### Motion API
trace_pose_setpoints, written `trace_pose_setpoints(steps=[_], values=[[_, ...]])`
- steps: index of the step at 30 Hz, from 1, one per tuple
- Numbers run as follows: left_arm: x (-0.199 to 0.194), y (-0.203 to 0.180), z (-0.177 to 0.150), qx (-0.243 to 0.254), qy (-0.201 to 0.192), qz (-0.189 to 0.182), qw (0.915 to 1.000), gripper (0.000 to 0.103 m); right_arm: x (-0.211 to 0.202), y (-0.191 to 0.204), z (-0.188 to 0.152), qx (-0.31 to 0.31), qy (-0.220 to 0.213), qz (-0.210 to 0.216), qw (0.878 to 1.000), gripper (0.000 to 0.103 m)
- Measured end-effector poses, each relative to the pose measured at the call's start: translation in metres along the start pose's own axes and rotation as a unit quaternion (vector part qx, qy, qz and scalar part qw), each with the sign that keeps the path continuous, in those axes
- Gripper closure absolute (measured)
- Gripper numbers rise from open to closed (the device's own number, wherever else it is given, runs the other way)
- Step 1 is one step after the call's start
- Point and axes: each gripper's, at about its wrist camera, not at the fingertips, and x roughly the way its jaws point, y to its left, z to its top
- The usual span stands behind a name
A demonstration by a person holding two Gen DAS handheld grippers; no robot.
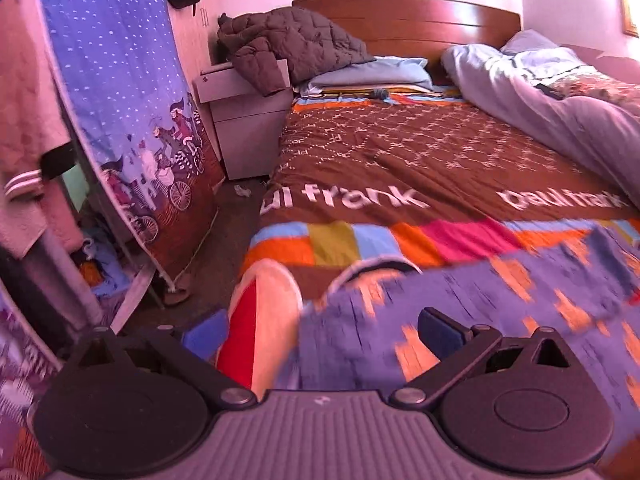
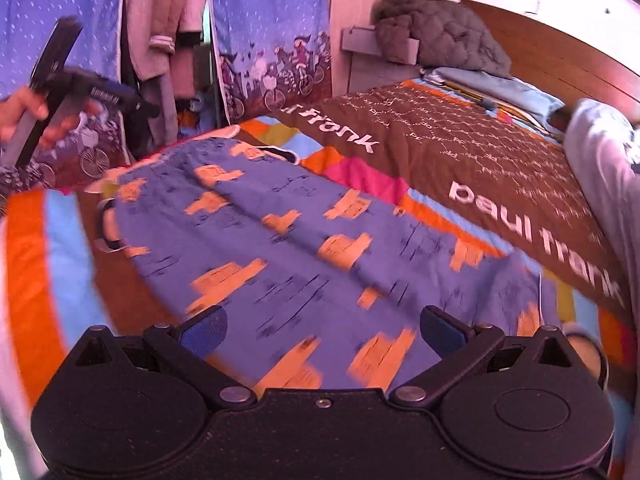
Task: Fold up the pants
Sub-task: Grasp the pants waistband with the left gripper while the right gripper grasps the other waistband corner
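Right wrist view: pants (image 2: 280,232) flat on bedspread (image 2: 460,148), beneath both wide-spread jaws.

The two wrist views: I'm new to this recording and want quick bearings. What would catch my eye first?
First, the blue pants with orange patches, spread flat across the near end of the bed. Beneath them lies a loud bedspread, brown with white "paul frank" lettering and a band of bright coloured blocks. Both the left gripper and right gripper hang open over the fabric, holding nothing.
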Motion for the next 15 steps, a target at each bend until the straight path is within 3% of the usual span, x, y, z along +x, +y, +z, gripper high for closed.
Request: trace_pose_setpoints(steps=[3,7,10,12,15], values=[[0.05,-0.004,0.022,0.028,0.001,0.01,0.9995,0.0,0.045,-0.025,0.032,-0.032,0.007,-0.018,0.999,0.015],[0.102,-0.016,0.035,0.1,0.024,-0.042,0.9938,0.003,0.111,-0.058,0.069,-0.066,0.016,-0.023,0.997,0.026],[0.127,-0.027,0.035,0.166,0.049,-0.07,0.9824,0.004,0.162,-0.078,0.09,-0.085,0.041,-0.015,0.995,0.04],[0.142,-0.032,0.034,0.183,0.073,-0.078,0.9773,0.01,0.192,-0.086,0.1,-0.092,0.063,-0.011,0.994,0.047],[0.166,-0.034,0.032,0.182,0.126,-0.077,0.9721,0.024,0.229,-0.095,0.108,-0.088,0.089,0.008,0.992,0.048]])
